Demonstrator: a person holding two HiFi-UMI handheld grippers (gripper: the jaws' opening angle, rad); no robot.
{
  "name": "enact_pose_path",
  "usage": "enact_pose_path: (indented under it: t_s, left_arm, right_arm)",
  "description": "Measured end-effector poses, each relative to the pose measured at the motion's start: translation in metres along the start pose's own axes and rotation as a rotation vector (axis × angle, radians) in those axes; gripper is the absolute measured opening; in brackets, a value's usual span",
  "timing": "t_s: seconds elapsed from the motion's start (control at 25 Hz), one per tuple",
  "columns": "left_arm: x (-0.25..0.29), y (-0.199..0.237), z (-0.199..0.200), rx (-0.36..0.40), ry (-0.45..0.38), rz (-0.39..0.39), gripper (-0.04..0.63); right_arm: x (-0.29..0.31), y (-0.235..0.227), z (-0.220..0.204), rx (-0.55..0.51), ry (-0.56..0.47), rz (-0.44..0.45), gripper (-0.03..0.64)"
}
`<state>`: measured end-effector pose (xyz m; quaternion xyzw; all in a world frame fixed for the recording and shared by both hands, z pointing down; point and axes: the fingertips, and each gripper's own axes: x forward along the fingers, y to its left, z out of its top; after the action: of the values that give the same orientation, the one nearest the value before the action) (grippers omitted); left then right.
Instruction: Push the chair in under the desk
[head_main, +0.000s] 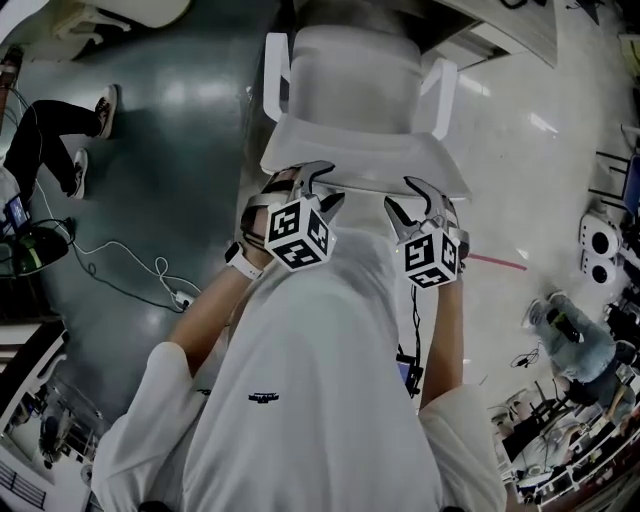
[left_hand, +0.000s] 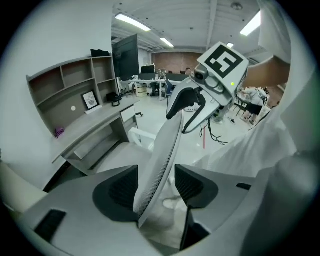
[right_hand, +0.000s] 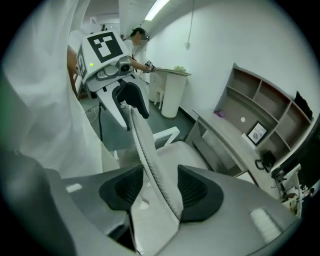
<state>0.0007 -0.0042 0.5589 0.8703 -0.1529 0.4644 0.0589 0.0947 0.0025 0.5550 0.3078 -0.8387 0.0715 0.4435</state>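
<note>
A white office chair (head_main: 355, 70) stands in front of me, its backrest's top edge (head_main: 365, 165) nearest. My left gripper (head_main: 318, 185) and right gripper (head_main: 410, 200) both straddle that edge, left and right of its middle. In the left gripper view the thin mesh backrest (left_hand: 162, 155) runs between the left gripper's (left_hand: 156, 187) dark pads with a gap on each side. The right gripper view shows the same: backrest (right_hand: 150, 155) between the right gripper's (right_hand: 160, 187) spread pads, not pressed. The grey desk (left_hand: 95, 122) lies beyond the chair seat (right_hand: 185, 152).
Wall shelves (left_hand: 70, 85) rise above the desk. A seated person's legs (head_main: 60, 130) and a floor cable (head_main: 130, 270) are at the left. Equipment (head_main: 600, 240) crowds the right, beside a red floor line (head_main: 495, 262). A white bin (right_hand: 170, 95) stands by the wall.
</note>
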Motion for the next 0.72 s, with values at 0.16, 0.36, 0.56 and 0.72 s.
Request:
enact_pose_path:
  t_s: [0.16, 0.36, 0.56, 0.72]
  left_arm:
    - [0.014, 0.001, -0.013, 0.060, 0.049, 0.021, 0.225]
    - [0.020, 0.005, -0.013, 0.049, 0.060, 0.044, 0.202]
    - [0.018, 0.018, -0.015, 0.047, 0.050, 0.056, 0.204]
    - [0.024, 0.038, -0.013, 0.042, 0.053, 0.043, 0.204]
  right_arm:
    - [0.014, 0.004, -0.014, -0.071, 0.069, -0.009, 0.204]
    - [0.020, 0.003, -0.022, -0.114, 0.086, -0.023, 0.157]
    - [0.025, -0.001, -0.013, -0.091, 0.055, -0.036, 0.158]
    - [0.036, -0.015, -0.005, -0.083, 0.020, -0.077, 0.158]
